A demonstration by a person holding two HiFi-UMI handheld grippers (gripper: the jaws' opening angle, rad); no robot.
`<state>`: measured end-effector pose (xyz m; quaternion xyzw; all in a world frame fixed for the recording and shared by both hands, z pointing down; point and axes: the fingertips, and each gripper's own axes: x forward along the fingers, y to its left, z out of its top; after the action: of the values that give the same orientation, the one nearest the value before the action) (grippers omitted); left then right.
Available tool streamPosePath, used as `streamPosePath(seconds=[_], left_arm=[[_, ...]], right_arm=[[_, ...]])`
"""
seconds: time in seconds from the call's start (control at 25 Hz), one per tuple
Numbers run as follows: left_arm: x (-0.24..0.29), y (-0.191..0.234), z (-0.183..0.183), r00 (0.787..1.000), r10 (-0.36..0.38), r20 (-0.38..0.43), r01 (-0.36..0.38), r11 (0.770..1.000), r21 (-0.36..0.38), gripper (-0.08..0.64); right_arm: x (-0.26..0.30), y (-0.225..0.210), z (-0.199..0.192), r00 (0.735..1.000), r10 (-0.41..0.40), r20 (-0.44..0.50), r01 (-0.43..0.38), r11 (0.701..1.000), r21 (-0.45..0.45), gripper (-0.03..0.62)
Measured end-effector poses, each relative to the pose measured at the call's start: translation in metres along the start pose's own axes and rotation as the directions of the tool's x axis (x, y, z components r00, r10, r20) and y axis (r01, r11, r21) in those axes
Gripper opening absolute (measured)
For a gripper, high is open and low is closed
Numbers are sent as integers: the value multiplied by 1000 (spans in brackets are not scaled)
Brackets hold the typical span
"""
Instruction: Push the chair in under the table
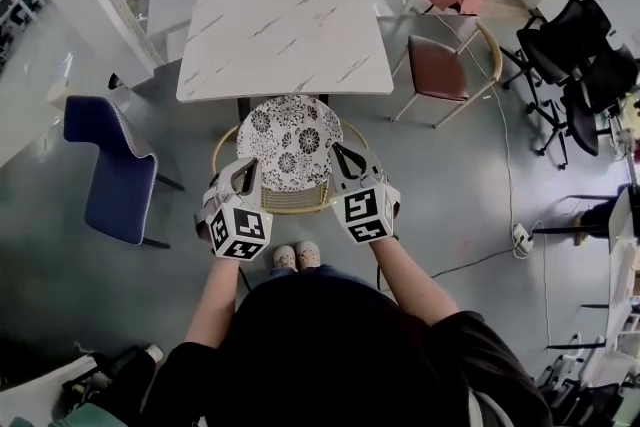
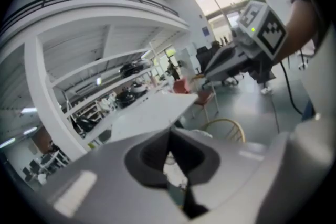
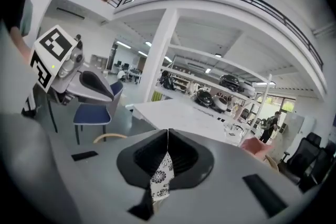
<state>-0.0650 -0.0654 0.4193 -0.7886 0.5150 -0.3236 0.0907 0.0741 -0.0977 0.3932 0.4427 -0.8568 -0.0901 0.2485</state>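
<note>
Both left claw and right claw, pressed together and empty, flank the chair, not yet tucked under the bench; next, brace its backrest and push level.

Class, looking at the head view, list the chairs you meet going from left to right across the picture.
blue chair → floral-cushioned chair → brown-seated chair → black office chairs

chair: black-white floral seat | table: white, grey-veined | side chair: blue | far chair: seemingly maroon
</note>
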Motion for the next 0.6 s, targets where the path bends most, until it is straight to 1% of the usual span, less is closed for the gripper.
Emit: streamPosePath(seconds=[0.12, 0.24, 0.32, 0.44, 0.52, 0.6], left_arm=[[-15, 18, 29, 995, 58, 76, -53, 996, -65, 8], [-30, 34, 52, 983, 106, 147, -84, 985, -153, 8], [-39, 42, 64, 972, 137, 189, -98, 975, -202, 8], [-55, 51, 82, 949, 178, 259, -108, 959, -262, 8], [-62, 55, 89, 934, 202, 296, -115, 951, -287, 8], [-68, 58, 91, 924, 218, 315, -122, 947, -297, 8]], right_arm=[[-13, -15, 29, 996, -42, 83, 35, 996, 78, 23], [-24, -25, 54, 986, -79, 148, 63, 992, 112, 21], [-31, -29, 68, 977, -101, 186, 77, 989, 130, 22], [-42, -32, 85, 961, -121, 248, 75, 979, 189, 22], [-47, -31, 94, 952, -128, 277, 70, 975, 210, 23], [-49, -28, 99, 947, -128, 294, 68, 976, 205, 21]])
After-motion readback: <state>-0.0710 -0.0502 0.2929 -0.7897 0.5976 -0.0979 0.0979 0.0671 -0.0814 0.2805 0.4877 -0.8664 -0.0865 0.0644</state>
